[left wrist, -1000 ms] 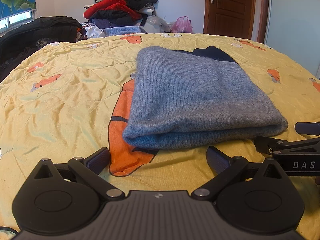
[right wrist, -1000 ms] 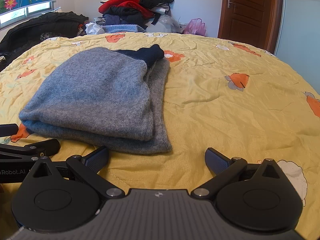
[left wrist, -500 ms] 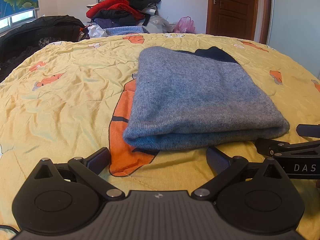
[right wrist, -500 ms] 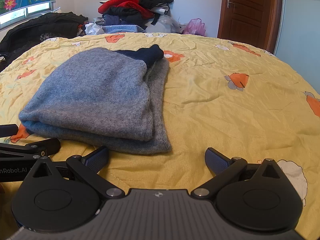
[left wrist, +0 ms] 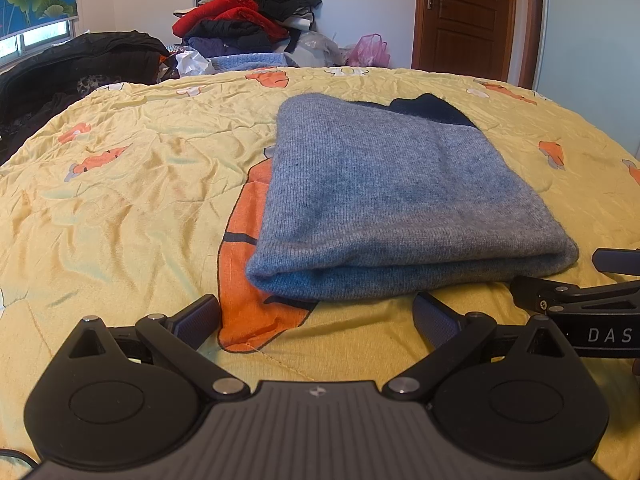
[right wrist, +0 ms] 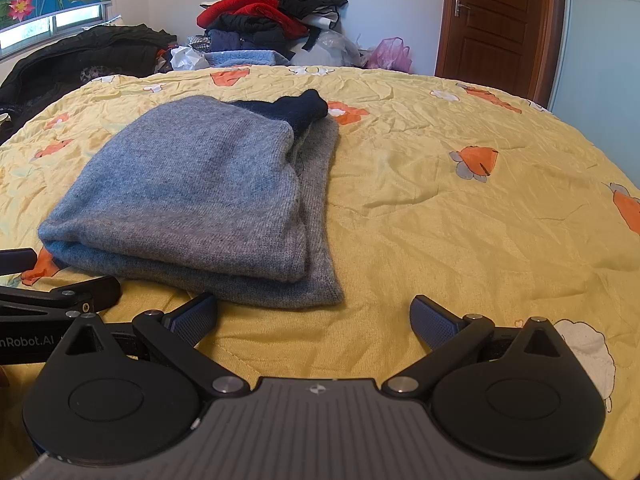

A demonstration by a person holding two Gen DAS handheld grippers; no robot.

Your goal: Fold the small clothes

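The left hand-held gripper hangs low over the bed with its two blue-padded fingers spread wide and nothing between them. The right hand-held gripper is set the same way, wide and empty, and the two sit side by side, each showing at the edge of the other's view.

Over the last second almost nothing has shifted: both tools keep the same stance just short of the garment, the left one having drawn back only a shade. The cloth itself has not moved. I judge this to be a pause after a fold has been laid down, with the hands released and no new grasp begun.

Just ahead of both tools lies the folded grey knitted sweater with a dark navy collar, resting on the crumpled yellow bedspread printed with orange shapes. In the left view its thick folded edge faces the fingers, near but not touching, slightly to the right of centre. In the right view the sweater lies ahead and to the left, with its open layered side turned toward the bare bedspread; the lower layer sticks out a little past the upper one there.

The bundle looks compact, so this item seems close to finished, perhaps needing one more fold or tidying.

Beyond the bed stand a heap of red and black unfolded clothes and a brown wooden door.
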